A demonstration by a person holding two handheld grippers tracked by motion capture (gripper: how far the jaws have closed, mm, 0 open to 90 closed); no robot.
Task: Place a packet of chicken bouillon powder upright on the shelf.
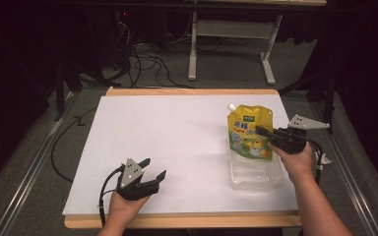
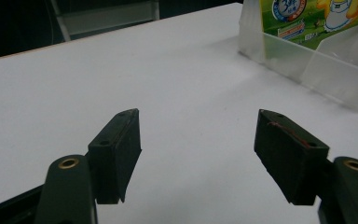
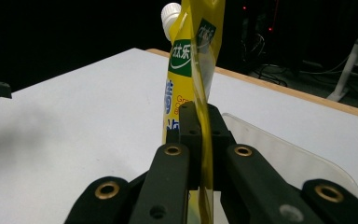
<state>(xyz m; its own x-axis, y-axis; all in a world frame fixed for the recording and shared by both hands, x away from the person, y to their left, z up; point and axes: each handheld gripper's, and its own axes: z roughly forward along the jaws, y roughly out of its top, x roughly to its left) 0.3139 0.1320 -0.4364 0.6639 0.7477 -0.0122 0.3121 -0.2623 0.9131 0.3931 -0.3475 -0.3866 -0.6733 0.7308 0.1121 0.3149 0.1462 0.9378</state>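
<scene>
The left tool [image 1: 153,167] rests at the near left of the white surface [image 1: 177,147], held in the person's left hand [image 1: 125,206]. Its jaws are spread wide, with nothing between them; bare surface lies ahead of them. Well apart to the right, the yellow spouted pouch [image 1: 248,129] stands upright inside a clear plastic container [image 1: 256,177] at the right side of the surface. Its white cap [image 3: 170,13] sits at the top corner. The right tool [image 1: 262,131], held in the right hand [image 1: 298,160], has its jaws pressed together on the pouch's side edge, pinching the flat seam [image 3: 205,93] between both pads.
</scene>
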